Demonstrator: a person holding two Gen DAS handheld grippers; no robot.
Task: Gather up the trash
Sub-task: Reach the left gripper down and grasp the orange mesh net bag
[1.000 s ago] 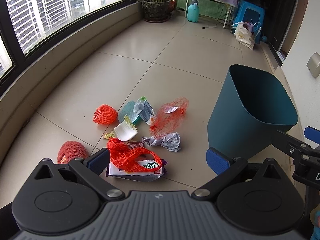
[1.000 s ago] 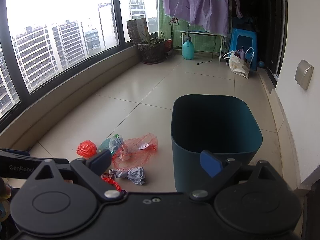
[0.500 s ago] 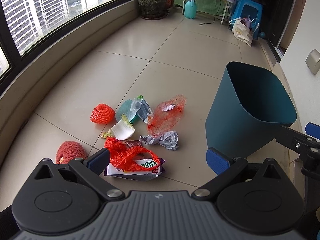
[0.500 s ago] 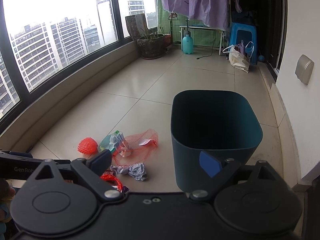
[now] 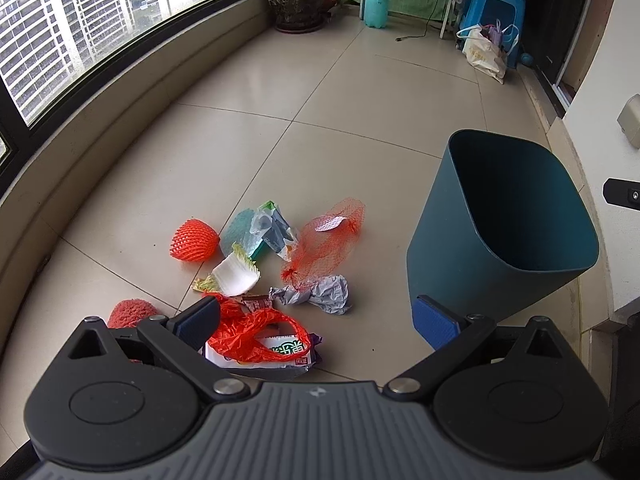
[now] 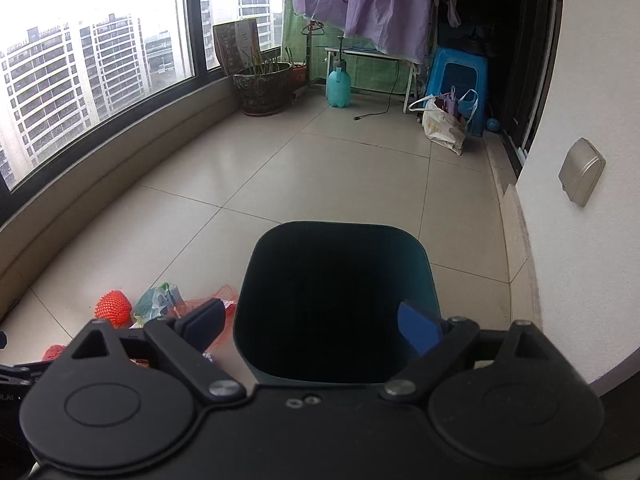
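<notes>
We've swung the right gripper (image 6: 316,322) over the bin (image 6: 336,300) — both grippers spread, empty; the bin looks empty, all the litter (image 5: 276,276) left.

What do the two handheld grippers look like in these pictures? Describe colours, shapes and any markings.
The left gripper has a grey ribbed body, with two round black housings and angled black link arms fastened by silver pivot bolts. Its fingers end in blue pads. The right gripper has the same shape, but its body is smooth black with two small screws at the centre. Its pads are blue too.
</notes>
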